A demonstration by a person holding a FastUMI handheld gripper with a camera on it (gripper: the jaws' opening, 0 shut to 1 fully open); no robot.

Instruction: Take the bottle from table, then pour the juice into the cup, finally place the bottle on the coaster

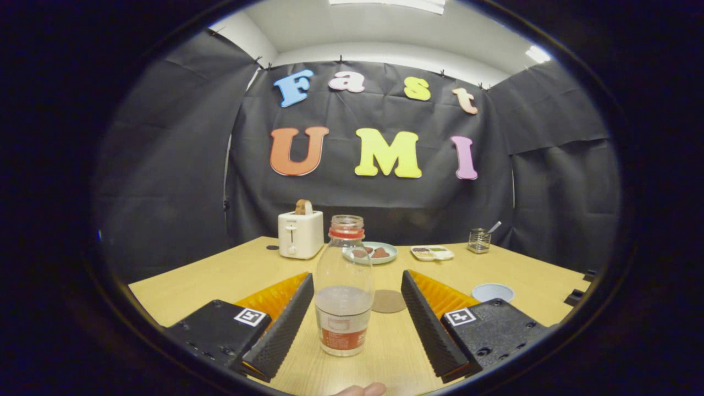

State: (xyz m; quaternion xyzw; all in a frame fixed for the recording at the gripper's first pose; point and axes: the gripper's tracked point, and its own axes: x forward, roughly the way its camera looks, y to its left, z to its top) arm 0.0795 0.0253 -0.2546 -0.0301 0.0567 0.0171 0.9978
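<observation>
Standing between wide-spread gripper fingers, bottle, coaster just behind, cup beside.

Clear bottle with red label, white toaster, brown coaster, tan table.

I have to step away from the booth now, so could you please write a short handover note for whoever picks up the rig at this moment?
Tongs: open, fingers on either side of the juice bottle, not touching it.
Juice bottle: upright on the wooden table, cap off, partly full.
Coaster: just beyond the bottle, bare.
Cup: beyond the right finger; contents cannot be told.
Done: tongs lined up on the bottle.
Left: close on the bottle, lift, pour into the cup, set the bottle on the coaster.
</observation>
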